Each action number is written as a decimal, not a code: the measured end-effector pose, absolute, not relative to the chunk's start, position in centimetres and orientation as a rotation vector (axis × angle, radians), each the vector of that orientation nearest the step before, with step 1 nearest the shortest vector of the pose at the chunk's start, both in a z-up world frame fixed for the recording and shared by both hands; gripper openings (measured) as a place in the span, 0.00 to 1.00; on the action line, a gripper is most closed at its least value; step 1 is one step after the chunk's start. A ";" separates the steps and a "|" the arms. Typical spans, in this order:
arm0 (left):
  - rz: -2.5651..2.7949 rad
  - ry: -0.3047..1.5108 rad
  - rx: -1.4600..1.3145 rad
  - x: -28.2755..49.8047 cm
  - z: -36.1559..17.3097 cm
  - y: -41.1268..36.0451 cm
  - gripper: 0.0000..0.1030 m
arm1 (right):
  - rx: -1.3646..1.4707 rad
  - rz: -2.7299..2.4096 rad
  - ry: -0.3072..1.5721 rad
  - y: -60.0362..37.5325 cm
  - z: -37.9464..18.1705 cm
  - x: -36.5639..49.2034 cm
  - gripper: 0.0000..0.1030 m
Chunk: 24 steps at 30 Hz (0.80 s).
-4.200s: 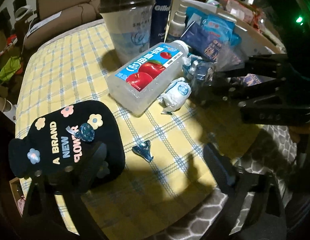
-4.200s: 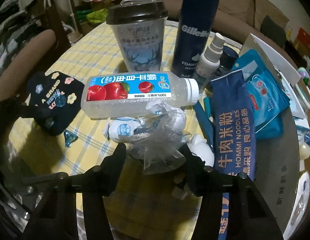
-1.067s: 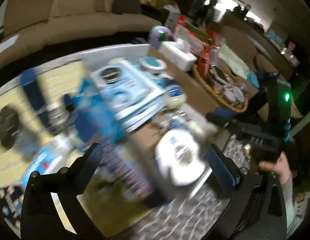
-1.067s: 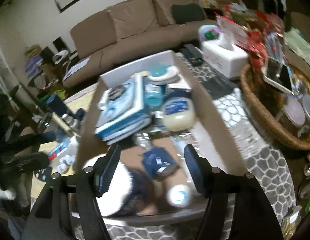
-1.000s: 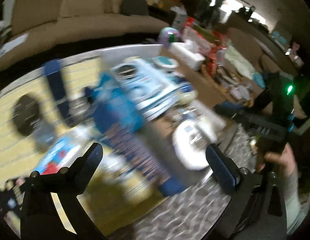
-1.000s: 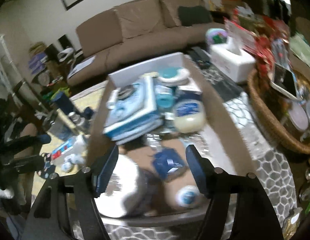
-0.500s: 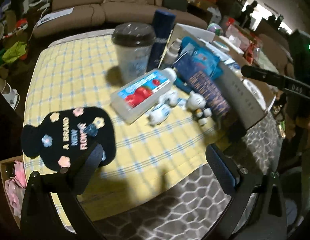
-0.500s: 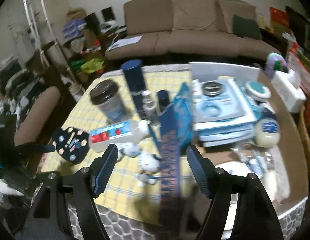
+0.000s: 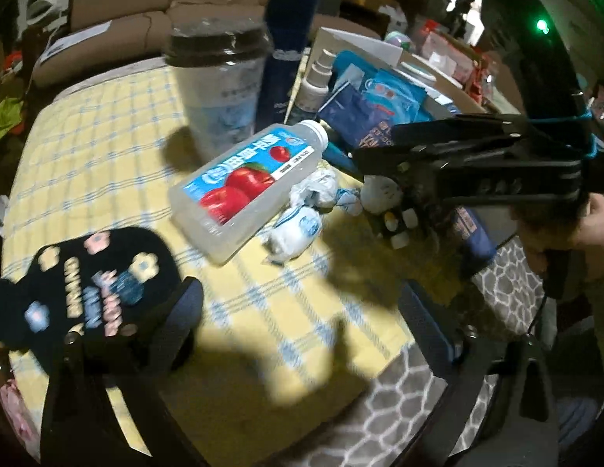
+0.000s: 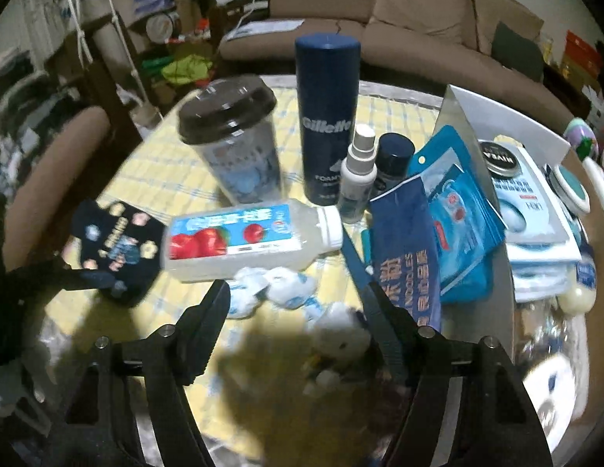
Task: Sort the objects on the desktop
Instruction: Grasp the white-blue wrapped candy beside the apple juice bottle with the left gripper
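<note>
An apple juice bottle lies on its side on the yellow checked cloth; it also shows in the right wrist view. Wrapped white-and-blue candies and a small white cat figure lie in front of it. My right gripper is open and empty, hovering above the candies and the figure; it also shows in the left wrist view. My left gripper is open and empty above the cloth, its left finger beside the black flowered pouch.
A lidded cup, a Gillette can, a spray bottle, a noodle packet and blue sachets stand behind. A cardboard box full of toiletries sits at the right. A sofa is beyond.
Both grippers have swung back from the box to the yellow cloth and come down closer. The clear bag that the right gripper held earlier is gone from its fingers.
</note>
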<state>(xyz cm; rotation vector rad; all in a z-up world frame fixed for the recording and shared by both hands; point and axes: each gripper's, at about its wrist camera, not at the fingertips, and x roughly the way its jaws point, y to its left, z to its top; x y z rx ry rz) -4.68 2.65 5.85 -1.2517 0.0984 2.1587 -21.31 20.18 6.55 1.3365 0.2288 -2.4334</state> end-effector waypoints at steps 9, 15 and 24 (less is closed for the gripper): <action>2.147 0.067 -1.261 -6.7 3.3 4.3 0.84 | 1.404 -2.301 0.418 18.2 2.7 -23.4 0.47; 2.134 0.054 -1.270 -7.4 2.2 5.0 0.84 | 1.426 -2.239 0.373 18.2 1.6 -24.6 0.47; 2.123 0.083 -1.259 -7.8 2.2 5.0 0.76 | 1.474 -2.122 0.307 18.6 1.2 -24.3 0.42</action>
